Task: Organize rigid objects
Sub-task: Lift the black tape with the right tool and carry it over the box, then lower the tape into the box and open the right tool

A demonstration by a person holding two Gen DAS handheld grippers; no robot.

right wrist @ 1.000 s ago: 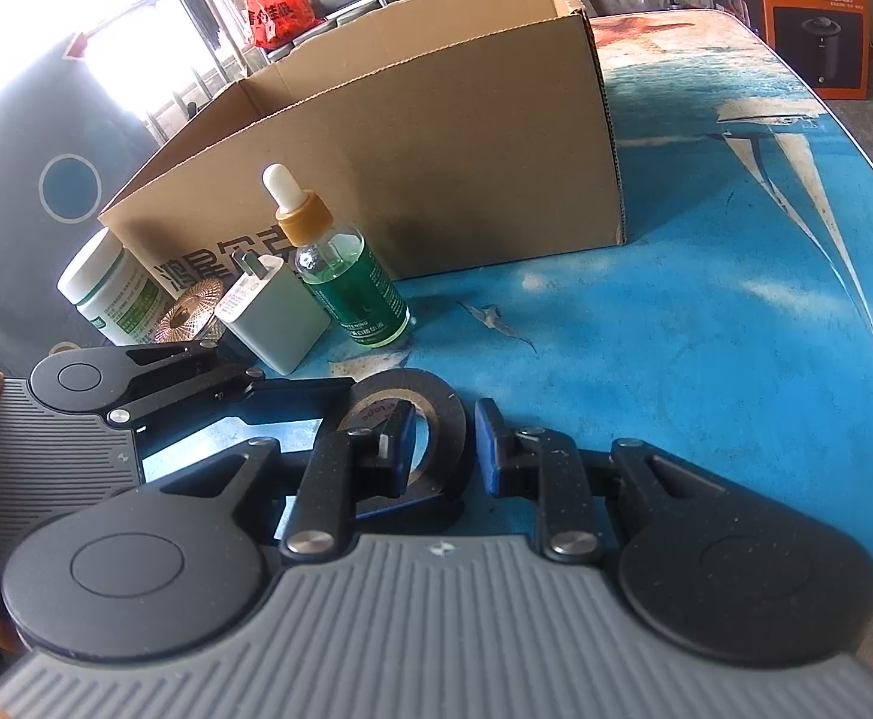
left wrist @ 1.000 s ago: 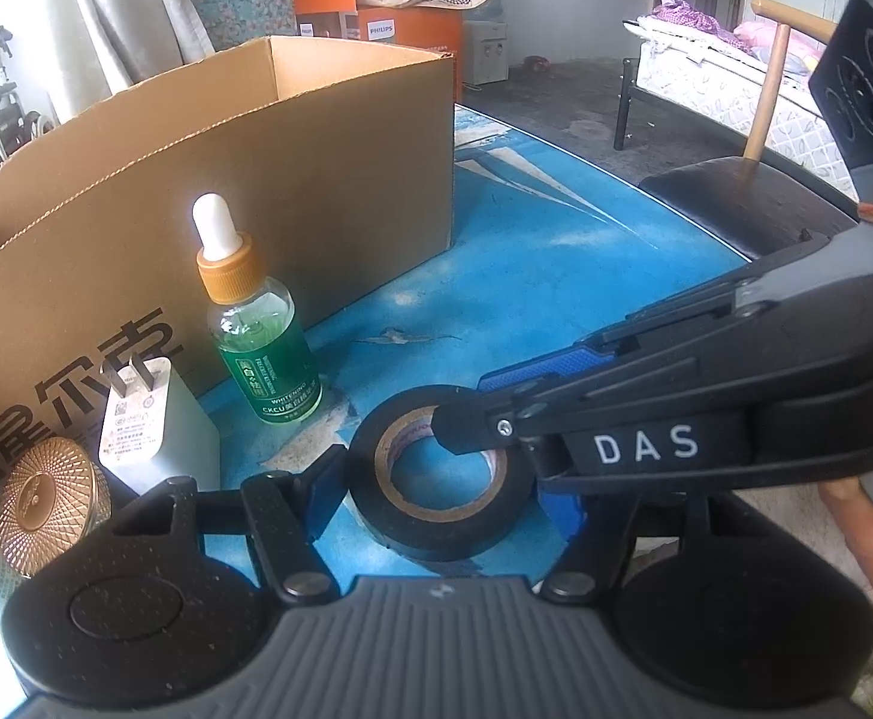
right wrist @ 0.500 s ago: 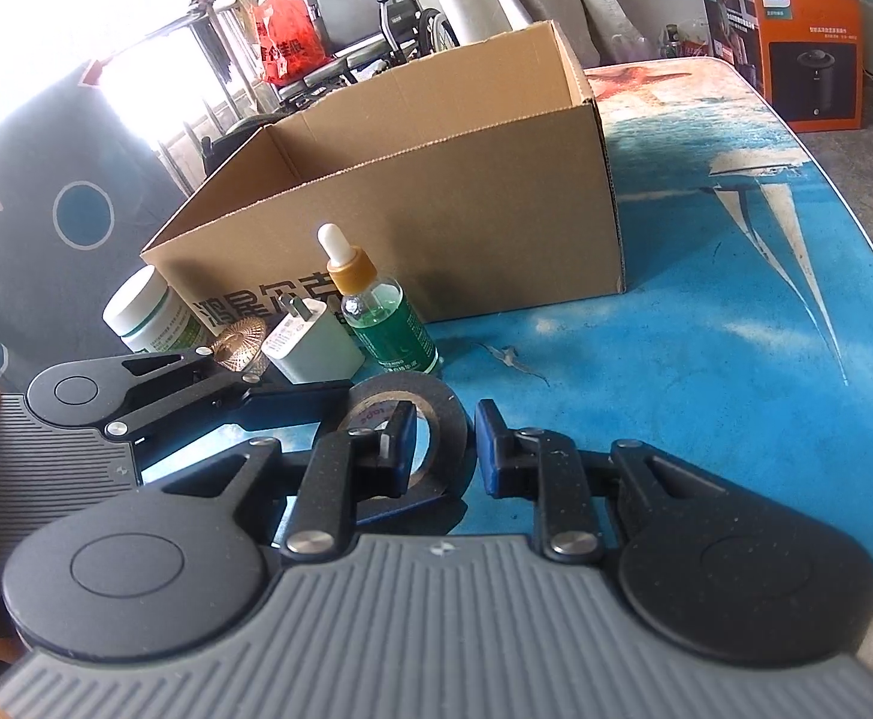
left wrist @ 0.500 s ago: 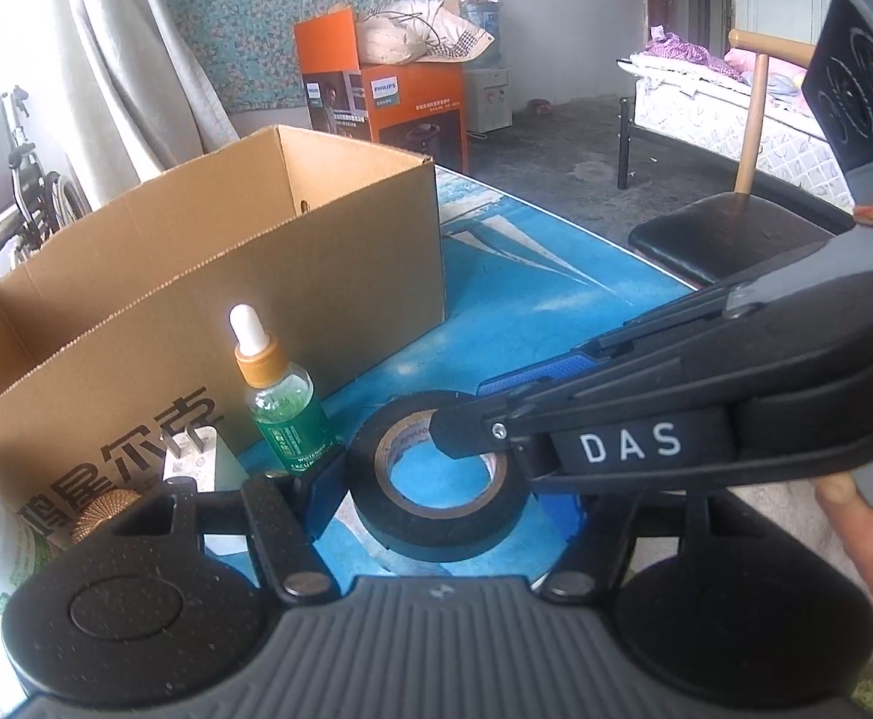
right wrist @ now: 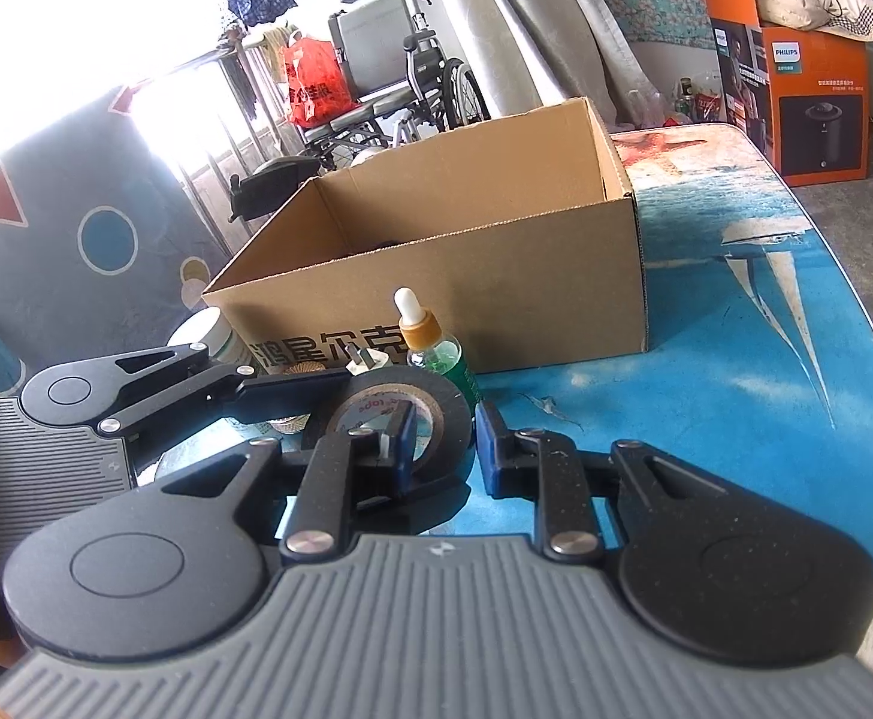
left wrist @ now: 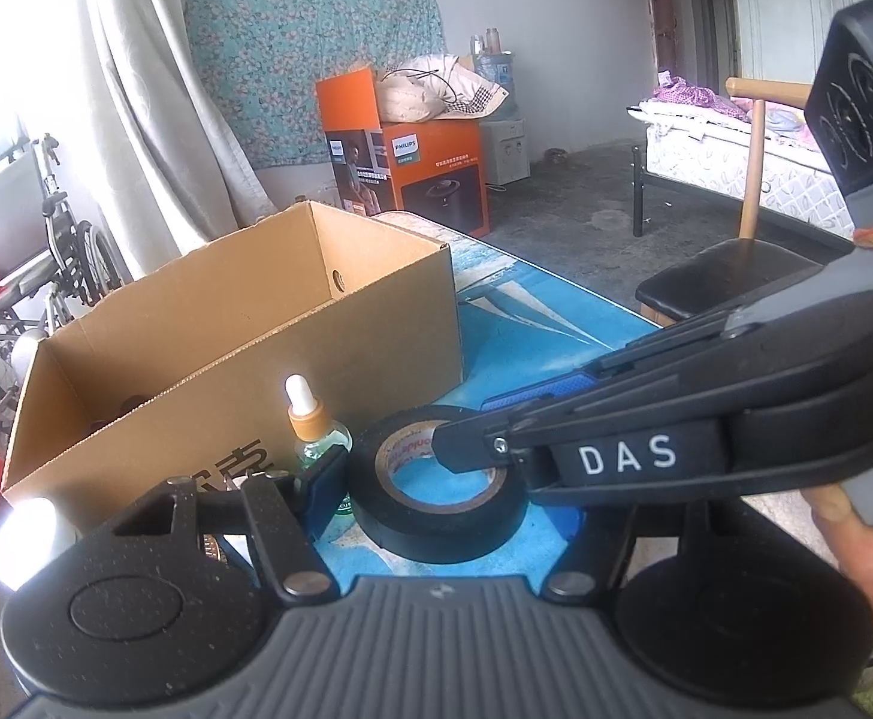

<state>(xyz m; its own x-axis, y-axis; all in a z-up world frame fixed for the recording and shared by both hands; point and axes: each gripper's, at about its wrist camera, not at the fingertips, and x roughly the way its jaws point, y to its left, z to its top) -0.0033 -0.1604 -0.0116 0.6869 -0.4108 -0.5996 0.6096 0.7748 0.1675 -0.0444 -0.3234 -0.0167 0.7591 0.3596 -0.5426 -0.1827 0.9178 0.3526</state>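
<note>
A black tape roll (left wrist: pixel 436 509) (right wrist: pixel 430 407) is lifted above the blue table (right wrist: pixel 706 371). My right gripper (right wrist: pixel 442 449) is shut on the roll's wall, one finger inside the hole and one outside. My left gripper (left wrist: pixel 454 479) is wide open around the roll, with one finger (left wrist: pixel 325 479) at its left side. A green dropper bottle (right wrist: pixel 436 347), a white plug adapter (right wrist: pixel 367 359), a copper round lid (right wrist: pixel 301 368) and a white jar (right wrist: pixel 208 335) stand in front of the open cardboard box (right wrist: pixel 466 251).
An orange Philips box (right wrist: pixel 796 102) stands beyond the table's far end. A black chair (left wrist: pixel 730 275) and a bed (left wrist: pixel 736 150) are at the right. A wheelchair (right wrist: pixel 388 78) is behind the box. The table's blue surface extends right of the box.
Both grippers have risen with the tape roll, which has come up off the table. The box interior has come into view and the small items have dropped lower.
</note>
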